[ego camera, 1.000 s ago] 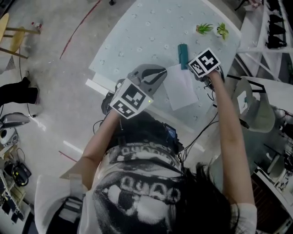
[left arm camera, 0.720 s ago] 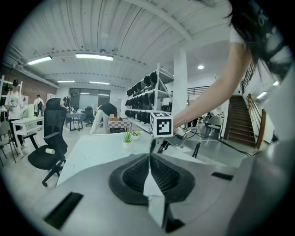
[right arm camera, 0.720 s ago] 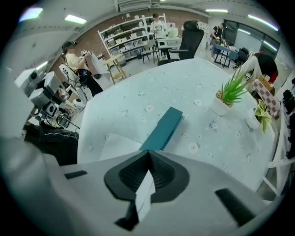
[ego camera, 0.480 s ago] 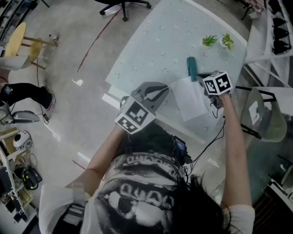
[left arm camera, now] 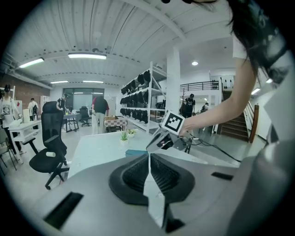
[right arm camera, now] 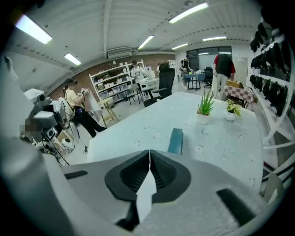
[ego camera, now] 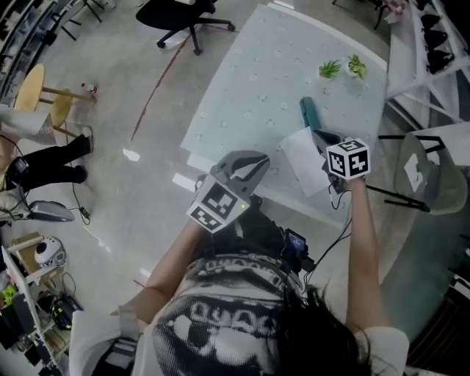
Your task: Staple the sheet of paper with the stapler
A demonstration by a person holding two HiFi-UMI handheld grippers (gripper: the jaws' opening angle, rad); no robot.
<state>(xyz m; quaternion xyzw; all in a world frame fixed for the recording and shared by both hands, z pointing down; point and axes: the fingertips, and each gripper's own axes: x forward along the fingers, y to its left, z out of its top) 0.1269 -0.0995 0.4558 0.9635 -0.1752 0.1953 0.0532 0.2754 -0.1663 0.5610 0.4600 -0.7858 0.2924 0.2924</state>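
Observation:
The white sheet of paper (ego camera: 307,163) lies on the pale green table (ego camera: 250,81), near its front edge. The teal stapler (ego camera: 308,112) lies just beyond the sheet, and in the right gripper view the stapler (right arm camera: 175,140) is ahead of the jaws. My right gripper (ego camera: 322,138) hovers over the sheet's far right corner, pointing steeply down, jaws shut (right arm camera: 150,151). White shows through the slit behind its pads, and no paper sticks out past the tips. My left gripper (ego camera: 262,158) hangs left of the sheet, also shut (left arm camera: 149,155) on nothing, facing the right gripper (left arm camera: 162,139).
Two small potted plants (ego camera: 329,69) (ego camera: 357,65) stand at the table's far side. A black office chair (ego camera: 183,15) is on the floor beyond the table, a pale chair (ego camera: 420,176) to its right. Cables hang off the front edge below my right arm.
The right gripper has lifted off the sheet's corner and rolled, so its marker cube now faces up. The left gripper has risen and drawn a little away from the sheet.

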